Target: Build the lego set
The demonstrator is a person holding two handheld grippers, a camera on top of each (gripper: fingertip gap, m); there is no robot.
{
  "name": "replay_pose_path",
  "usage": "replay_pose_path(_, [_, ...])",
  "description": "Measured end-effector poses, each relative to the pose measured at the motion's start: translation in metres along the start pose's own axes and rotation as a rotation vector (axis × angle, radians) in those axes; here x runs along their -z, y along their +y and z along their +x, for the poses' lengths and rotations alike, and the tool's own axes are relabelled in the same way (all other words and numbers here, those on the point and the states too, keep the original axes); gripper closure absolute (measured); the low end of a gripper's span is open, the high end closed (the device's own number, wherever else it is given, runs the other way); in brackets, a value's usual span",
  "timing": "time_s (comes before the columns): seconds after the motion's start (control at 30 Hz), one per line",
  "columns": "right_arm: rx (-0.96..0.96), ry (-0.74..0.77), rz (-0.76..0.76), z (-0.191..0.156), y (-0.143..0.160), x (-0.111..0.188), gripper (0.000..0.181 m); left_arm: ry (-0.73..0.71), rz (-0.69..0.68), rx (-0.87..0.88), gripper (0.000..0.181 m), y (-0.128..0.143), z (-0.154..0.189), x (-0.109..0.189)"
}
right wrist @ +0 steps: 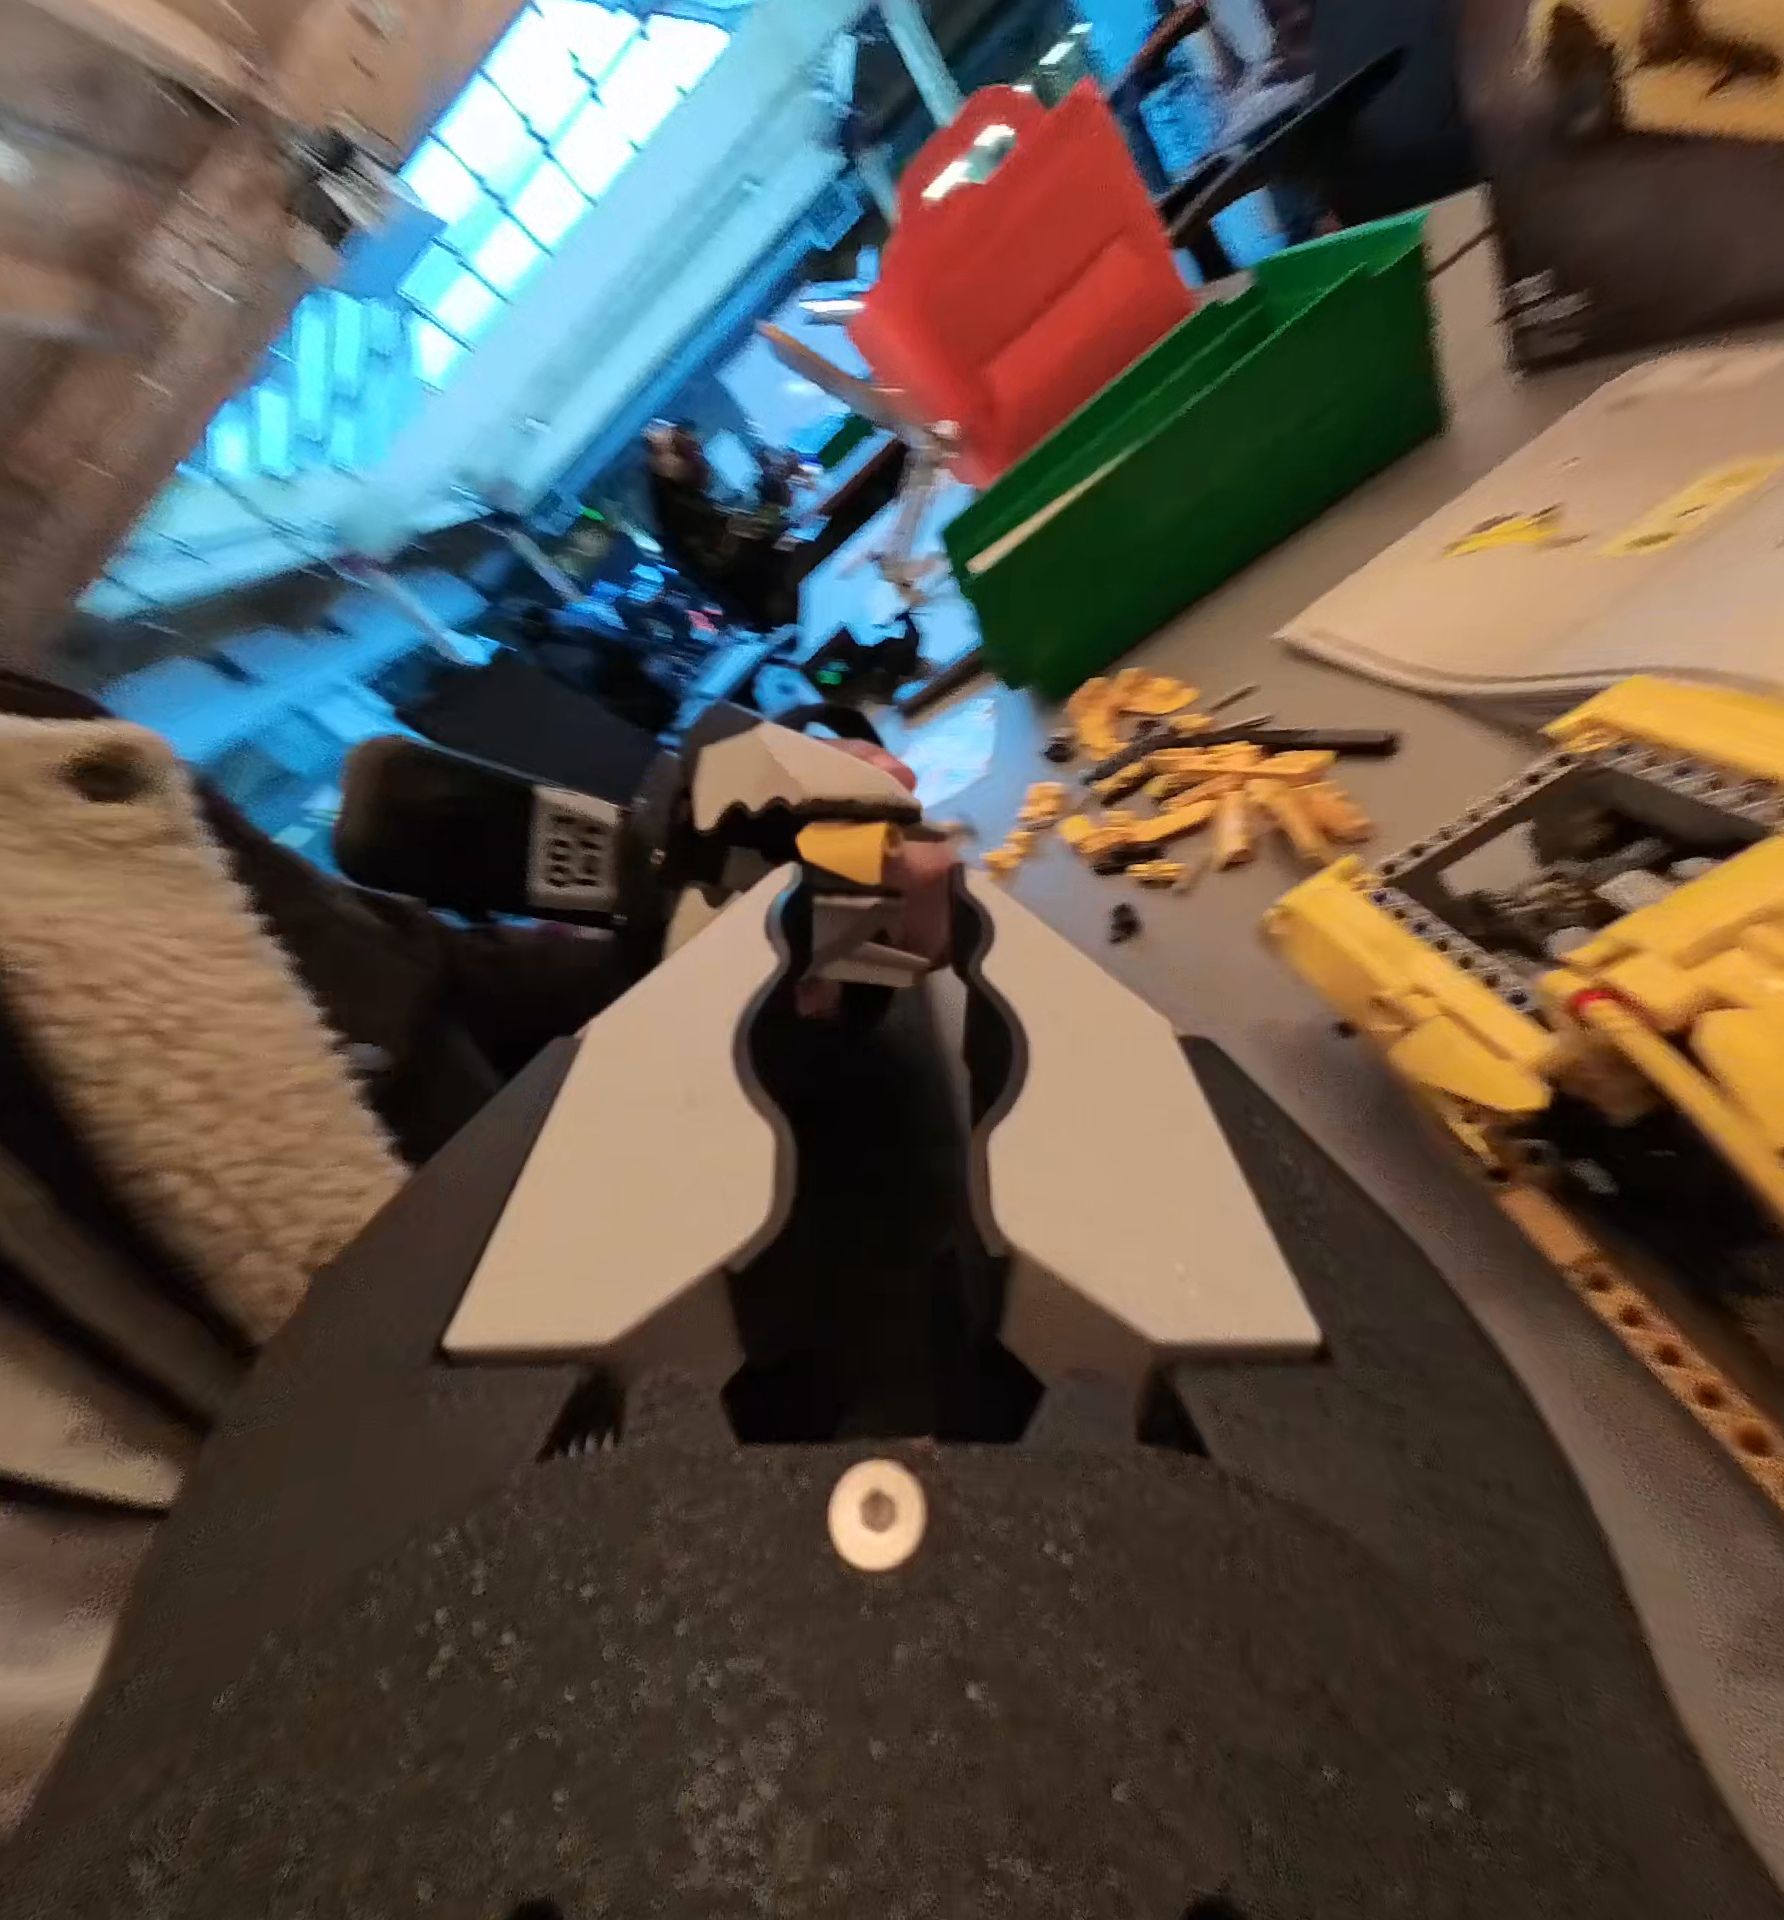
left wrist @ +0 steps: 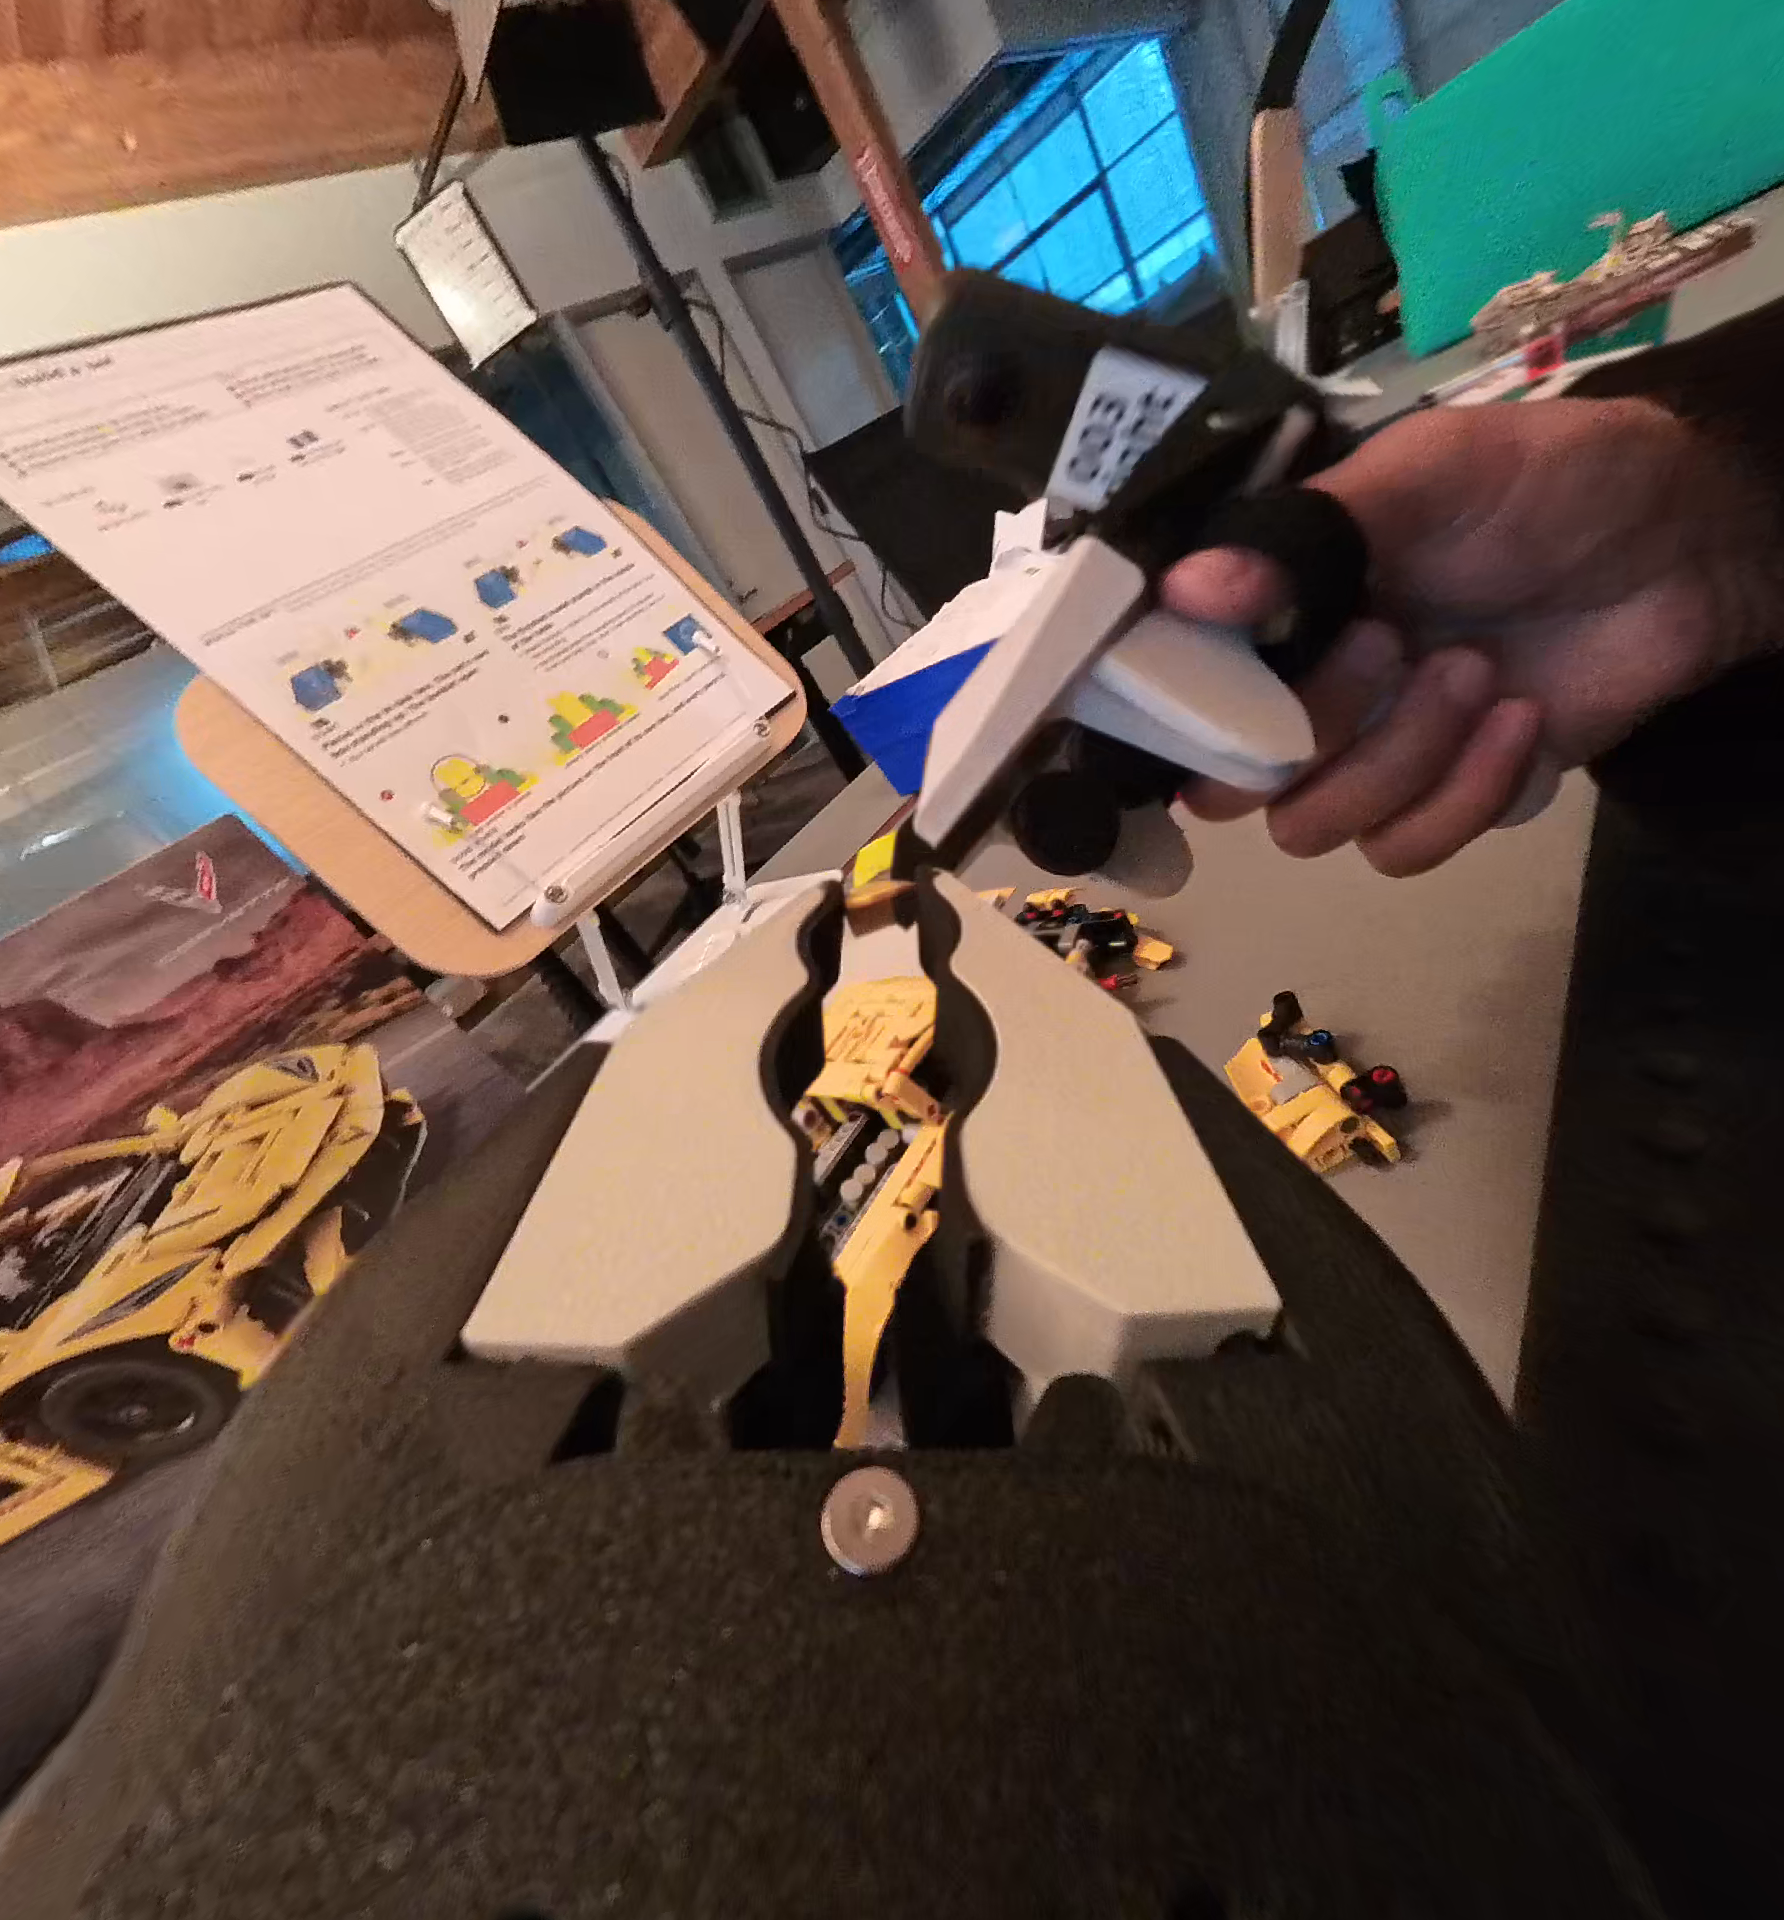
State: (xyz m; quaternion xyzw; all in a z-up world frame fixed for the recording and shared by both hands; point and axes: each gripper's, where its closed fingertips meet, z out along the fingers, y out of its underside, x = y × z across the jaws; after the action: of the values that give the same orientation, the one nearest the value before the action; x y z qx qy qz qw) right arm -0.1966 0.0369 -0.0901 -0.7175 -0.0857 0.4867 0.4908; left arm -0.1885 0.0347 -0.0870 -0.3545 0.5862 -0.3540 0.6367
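The left gripper (left wrist: pixel 883 899) has its fingers pinched narrow on a small yellow piece (left wrist: pixel 875 891) at the very tips. From the right wrist view the same yellow piece (right wrist: pixel 844 847) shows clamped in that far gripper. The right gripper (right wrist: pixel 872 883) points straight at it, tips close together — whether they grip the piece too, I cannot tell. Below, between the left fingers, lies the yellow car model (left wrist: pixel 883 1101) on the grey table (left wrist: pixel 1387 935); the car model (right wrist: pixel 1594 997) sits half-built beside a heap of loose yellow parts (right wrist: pixel 1179 790). More small sub-assemblies (left wrist: pixel 1319 1091) lie nearby.

The risk I'd judge is a fumbled hand-over: the hold is only at the tips, so a slight twist or an early release could send the piece down into the open chassis.
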Motion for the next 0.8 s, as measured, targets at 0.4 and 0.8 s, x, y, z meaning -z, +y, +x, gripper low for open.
replay_pose_path(0.4, [-0.324, -0.313, -0.091, -0.013, 0.024, 0.002, 0.174, 0.166, 0.017, -0.111, 0.167, -0.005, 0.034, 0.005])
replay_pose_path(0.8, [-0.500, -0.459, -0.078, -0.010, 0.034, 0.013, 0.175, 0.315, -0.040, 0.072, 0.167, 0.003, 0.045, 0.007])
